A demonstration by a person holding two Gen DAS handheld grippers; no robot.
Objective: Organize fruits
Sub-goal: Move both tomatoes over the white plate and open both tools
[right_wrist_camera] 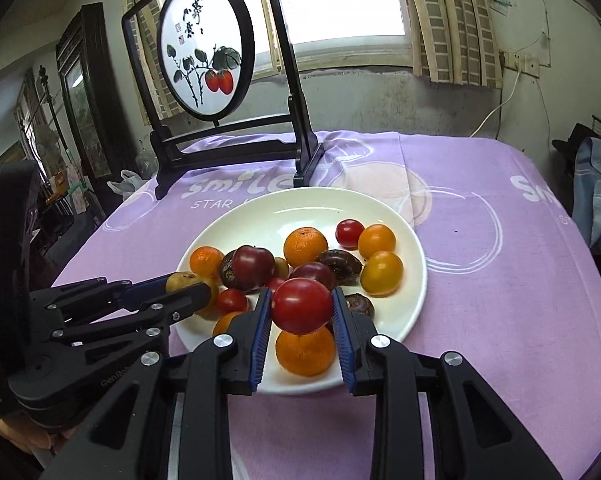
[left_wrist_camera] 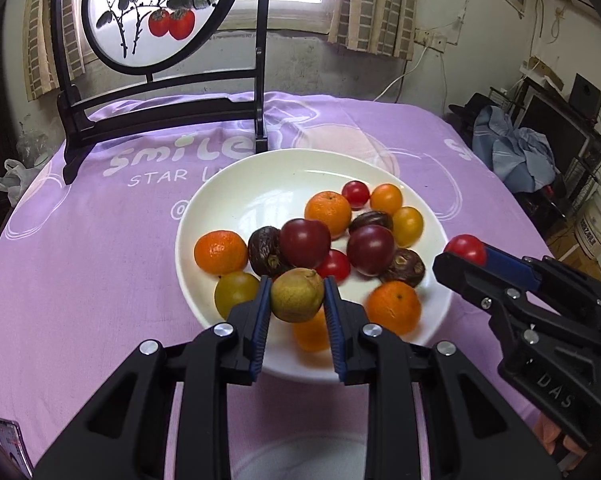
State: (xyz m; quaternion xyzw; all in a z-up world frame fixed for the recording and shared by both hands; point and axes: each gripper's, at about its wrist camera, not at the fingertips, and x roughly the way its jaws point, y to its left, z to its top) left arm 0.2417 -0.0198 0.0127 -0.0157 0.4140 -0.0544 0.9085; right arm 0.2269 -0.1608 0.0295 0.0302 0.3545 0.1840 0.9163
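A white plate (left_wrist_camera: 220, 192) (right_wrist_camera: 260, 216) on the purple cloth holds several fruits: oranges, dark plums, red and yellow tomatoes, brown dates. My left gripper (left_wrist_camera: 296, 296) is shut on a small green-yellow pear (left_wrist_camera: 297, 295) and holds it above the plate's near edge; it also shows in the right wrist view (right_wrist_camera: 188, 286). My right gripper (right_wrist_camera: 302, 306) is shut on a red tomato (right_wrist_camera: 301, 305) above an orange (right_wrist_camera: 305, 352) at the plate's front; it shows at the plate's right edge in the left wrist view (left_wrist_camera: 464, 254).
A black-framed round screen painted with persimmons (left_wrist_camera: 156, 12) (right_wrist_camera: 206, 48) stands on the table just behind the plate. A white bowl rim (left_wrist_camera: 300, 456) lies below my left gripper. A phone (left_wrist_camera: 12, 444) lies at the near left. Clutter stands right of the table.
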